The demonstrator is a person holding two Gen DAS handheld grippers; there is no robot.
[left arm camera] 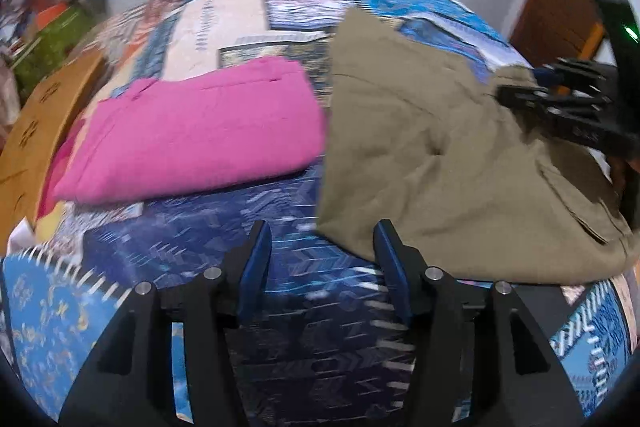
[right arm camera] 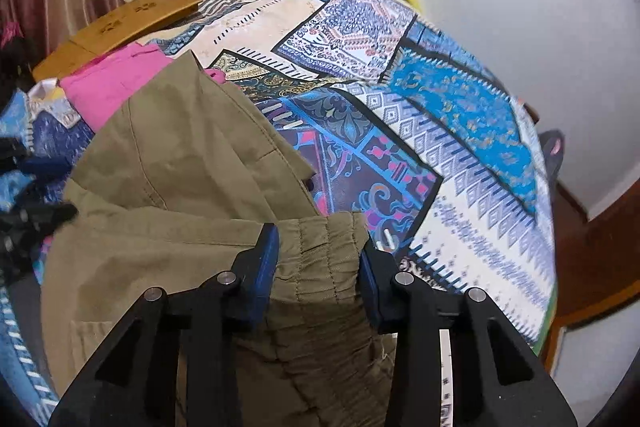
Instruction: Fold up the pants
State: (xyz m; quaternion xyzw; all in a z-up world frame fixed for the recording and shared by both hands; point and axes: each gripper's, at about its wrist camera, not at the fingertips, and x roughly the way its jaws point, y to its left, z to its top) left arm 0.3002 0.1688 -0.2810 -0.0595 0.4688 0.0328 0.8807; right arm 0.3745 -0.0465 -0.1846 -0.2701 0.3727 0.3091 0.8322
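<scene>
Right gripper (right arm camera: 318, 259) grips the olive pants' (right arm camera: 192, 163) elastic waistband; left gripper (left arm camera: 322, 255) gapes empty over the patchwork bedspread (left arm camera: 312, 327) near their edge.

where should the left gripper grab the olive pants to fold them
Grip the olive pants at the near corner, by the left gripper, coming from its own side. That edge lies bare on the quilt; the right gripper already has the gathered waistband.
</scene>
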